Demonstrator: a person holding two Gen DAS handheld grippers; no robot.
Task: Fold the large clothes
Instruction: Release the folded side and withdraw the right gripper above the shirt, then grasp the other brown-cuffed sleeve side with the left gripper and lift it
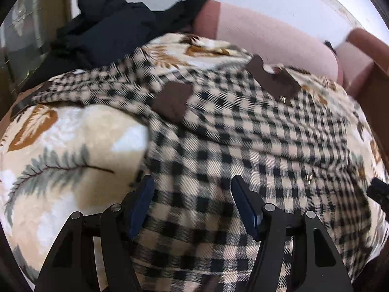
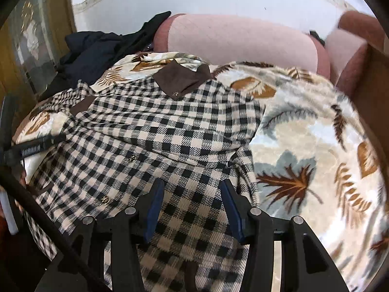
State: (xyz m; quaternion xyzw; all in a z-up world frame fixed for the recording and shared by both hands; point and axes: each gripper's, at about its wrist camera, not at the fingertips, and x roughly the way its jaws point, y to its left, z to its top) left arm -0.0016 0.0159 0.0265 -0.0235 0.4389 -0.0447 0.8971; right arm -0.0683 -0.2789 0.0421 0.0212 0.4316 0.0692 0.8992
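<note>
The checked shirt (image 1: 243, 141) is lying spread on a leaf-print blanket (image 1: 60, 146) over what looks like a bed, and through the left wrist view I am looking down its front. Its brown collar (image 1: 272, 77) is sitting at the far end, a brown pocket flap (image 1: 173, 101) beside it, and a small metal button (image 1: 308, 178) is showing nearer to me. I am holding the left hand-held gripper (image 1: 192, 202) over the near part of the shirt with its jaws apart and nothing pinched between them; the cloth is only lying underneath. A dark heap of clothes (image 1: 104, 29) is waiting beyond, next to a pink cushion (image 1: 279, 41). The picture is blurring, so finer creases are escaping me.

Through the right wrist view I am seeing the same shirt, its right edge running down beside bare blanket. One side panel appears to be lying over the body already, though I cannot be sure of that from here. The right hand-held gripper (image 2: 192, 202) is hanging over the near hem area, its jaws opening, with no cloth caught between the pads. The other gripper is showing at the left edge.

My judgement: the folding is barely starting. The shirt is laid out and roughly flattened, but the sleeves, the sides and the final halving are all still waiting, and the dark heap is untouched.
</note>
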